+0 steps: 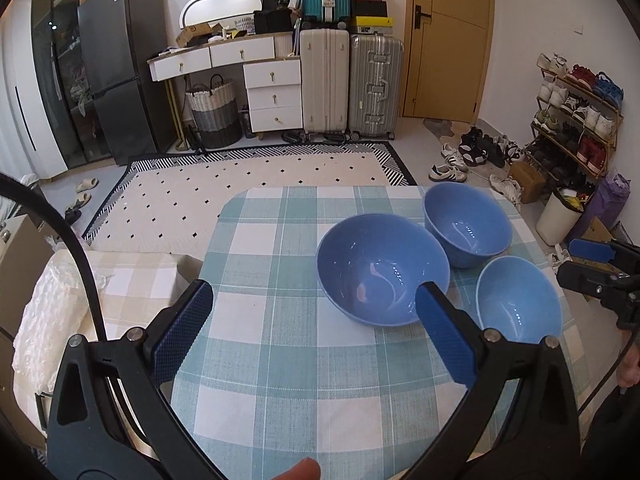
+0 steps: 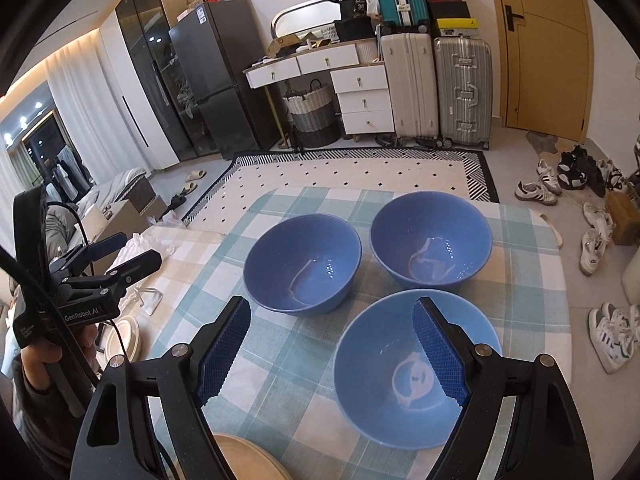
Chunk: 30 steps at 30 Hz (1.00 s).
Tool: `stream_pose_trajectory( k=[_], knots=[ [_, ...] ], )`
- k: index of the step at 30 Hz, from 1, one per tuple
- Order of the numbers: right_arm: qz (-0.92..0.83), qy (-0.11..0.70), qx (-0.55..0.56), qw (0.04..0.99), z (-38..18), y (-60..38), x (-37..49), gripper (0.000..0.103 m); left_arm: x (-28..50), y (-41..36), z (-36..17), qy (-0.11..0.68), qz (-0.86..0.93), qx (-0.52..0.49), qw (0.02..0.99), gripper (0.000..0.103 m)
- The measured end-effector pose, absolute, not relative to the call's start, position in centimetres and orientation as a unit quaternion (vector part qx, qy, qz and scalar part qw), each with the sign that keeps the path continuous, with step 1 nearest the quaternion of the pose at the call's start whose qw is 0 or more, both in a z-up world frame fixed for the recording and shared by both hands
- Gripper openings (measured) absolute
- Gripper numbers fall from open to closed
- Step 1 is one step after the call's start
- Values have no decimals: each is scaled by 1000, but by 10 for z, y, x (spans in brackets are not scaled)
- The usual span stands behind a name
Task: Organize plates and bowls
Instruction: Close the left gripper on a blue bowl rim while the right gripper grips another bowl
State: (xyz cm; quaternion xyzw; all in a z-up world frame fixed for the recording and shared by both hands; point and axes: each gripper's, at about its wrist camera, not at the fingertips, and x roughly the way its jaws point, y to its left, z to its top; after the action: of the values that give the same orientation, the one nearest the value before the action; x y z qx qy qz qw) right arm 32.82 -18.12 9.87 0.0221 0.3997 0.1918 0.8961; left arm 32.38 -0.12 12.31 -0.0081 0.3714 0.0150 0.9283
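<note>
Three blue bowls stand upright on the checked tablecloth. The left bowl is darker, the far right bowl is darker, and the near right bowl is lighter. My left gripper is open and empty above the cloth, with its right finger beside the left bowl's near rim. My right gripper is open and empty, with its right finger over the near right bowl. A tan plate's rim shows at the bottom of the right wrist view.
The table's far edge borders a patterned rug. A bed with beige checked bedding lies to the left. White plates sit low at the left. Shoes litter the floor at the right.
</note>
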Motion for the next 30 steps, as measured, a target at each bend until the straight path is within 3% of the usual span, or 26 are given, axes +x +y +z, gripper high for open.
stream_pose_trajectory(
  k=[30],
  knots=[
    [222, 493, 40, 840, 21, -127, 433, 85, 433, 23, 16, 443, 7, -53, 895, 100]
  ],
)
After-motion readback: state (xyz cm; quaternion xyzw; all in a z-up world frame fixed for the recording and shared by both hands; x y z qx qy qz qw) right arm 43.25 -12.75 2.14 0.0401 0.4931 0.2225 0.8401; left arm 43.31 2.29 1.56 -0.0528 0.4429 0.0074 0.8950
